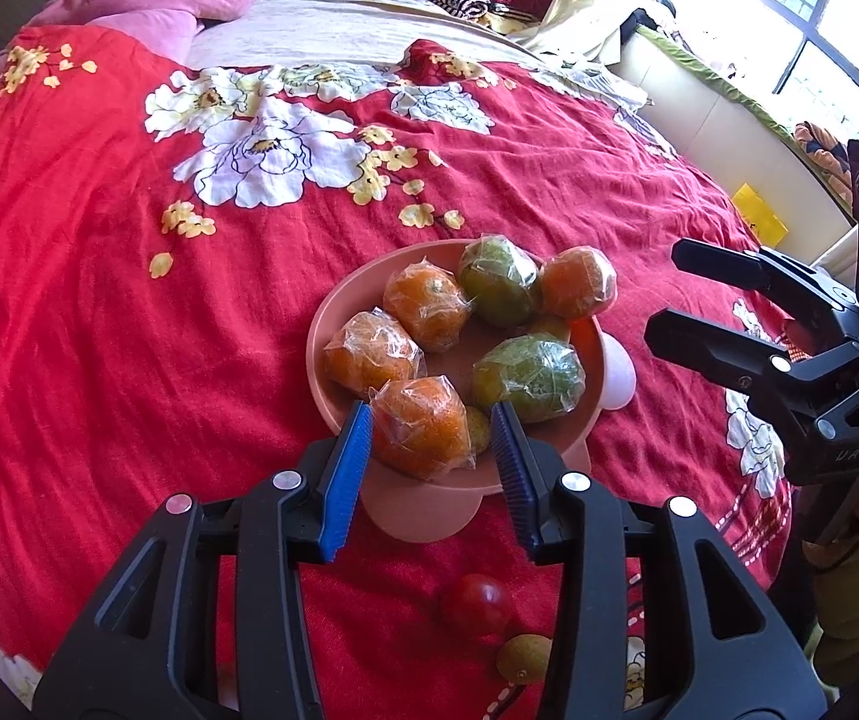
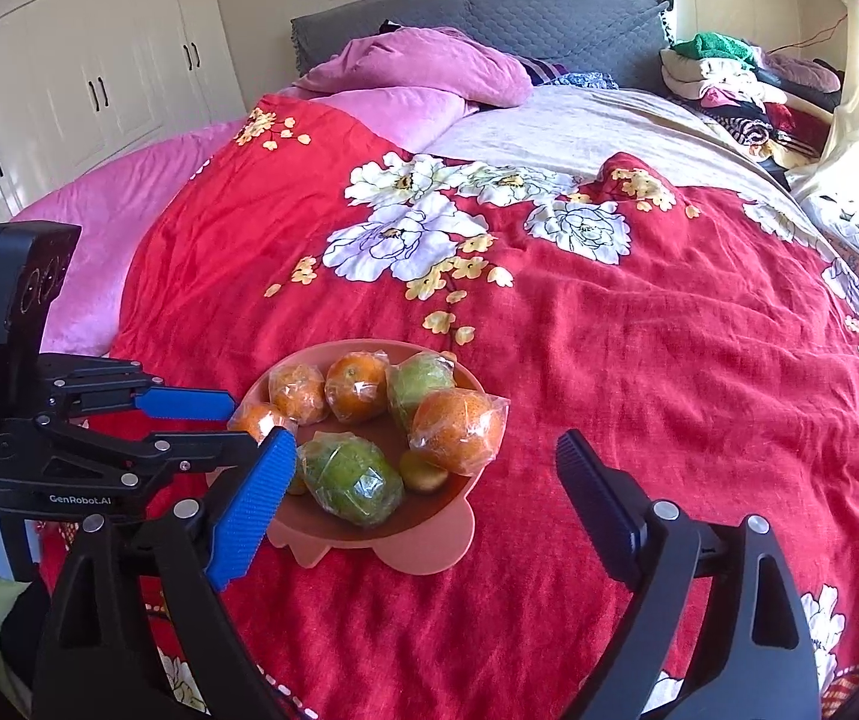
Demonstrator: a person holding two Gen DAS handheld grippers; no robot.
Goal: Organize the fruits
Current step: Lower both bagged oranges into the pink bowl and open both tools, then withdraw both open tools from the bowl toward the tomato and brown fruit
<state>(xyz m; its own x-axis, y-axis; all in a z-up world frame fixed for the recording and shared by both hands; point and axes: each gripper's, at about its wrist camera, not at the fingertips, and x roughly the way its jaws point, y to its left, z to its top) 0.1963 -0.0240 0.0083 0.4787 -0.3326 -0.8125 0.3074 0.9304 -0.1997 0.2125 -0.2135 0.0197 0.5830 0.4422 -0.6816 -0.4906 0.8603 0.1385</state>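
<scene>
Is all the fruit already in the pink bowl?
No, a red fruit and a small green one lie on the bedspread outside the bowl.

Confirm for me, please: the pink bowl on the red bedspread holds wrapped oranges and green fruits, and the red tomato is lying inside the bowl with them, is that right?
Not quite. The red tomato lies outside the pink bowl, on the red bedspread in front of it, as the left wrist view shows. The rest stands: the bowl holds wrapped oranges and green fruits.
</scene>
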